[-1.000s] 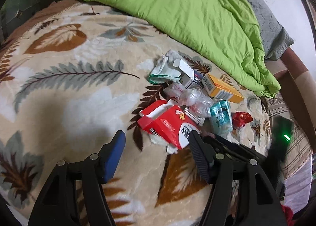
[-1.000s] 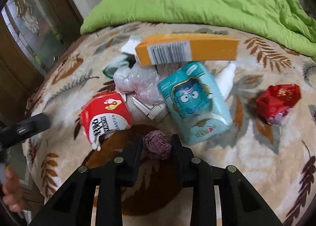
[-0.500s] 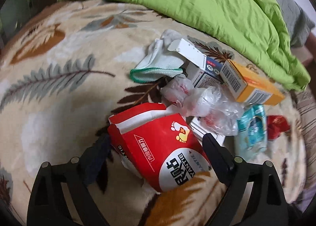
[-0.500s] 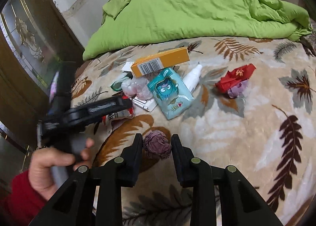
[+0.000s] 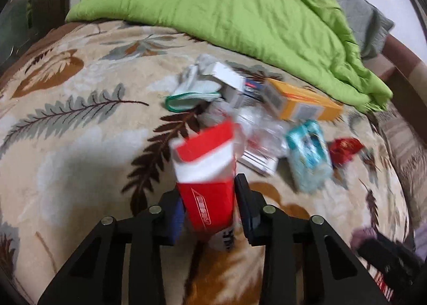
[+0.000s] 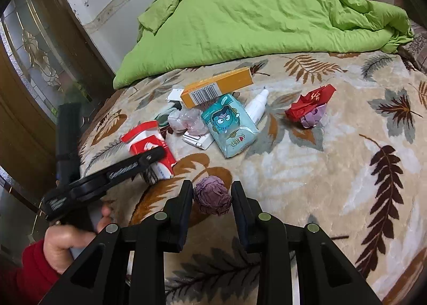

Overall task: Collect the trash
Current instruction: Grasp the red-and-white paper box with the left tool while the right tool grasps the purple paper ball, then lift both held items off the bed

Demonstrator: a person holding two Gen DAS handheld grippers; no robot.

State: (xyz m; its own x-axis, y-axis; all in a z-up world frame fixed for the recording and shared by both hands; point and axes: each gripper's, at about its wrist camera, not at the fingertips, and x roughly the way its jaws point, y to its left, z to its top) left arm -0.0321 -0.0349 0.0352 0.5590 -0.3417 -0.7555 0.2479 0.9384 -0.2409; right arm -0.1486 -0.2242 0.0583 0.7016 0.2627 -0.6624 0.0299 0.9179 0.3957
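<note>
A red and white carton stands tilted up between the fingers of my left gripper, whose jaws are closing with both pads against the carton's sides. The right wrist view shows the same carton at the left with the left gripper on it. My right gripper is shut on a crumpled purple paper ball, held just above the leaf-patterned blanket. Loose trash lies beyond: an orange box, a teal pouch, a white bottle and a red wrapper.
A green quilt is heaped across the back of the bed. A clear plastic bag and a flat white box lie in the pile. A hand in a red sleeve holds the left gripper. A glazed wooden door stands at left.
My left gripper moved in on the red carton, opened wide around it, then closed, and the carton now stands up between the pads. The right gripper drew back from the pile with the paper ball.
</note>
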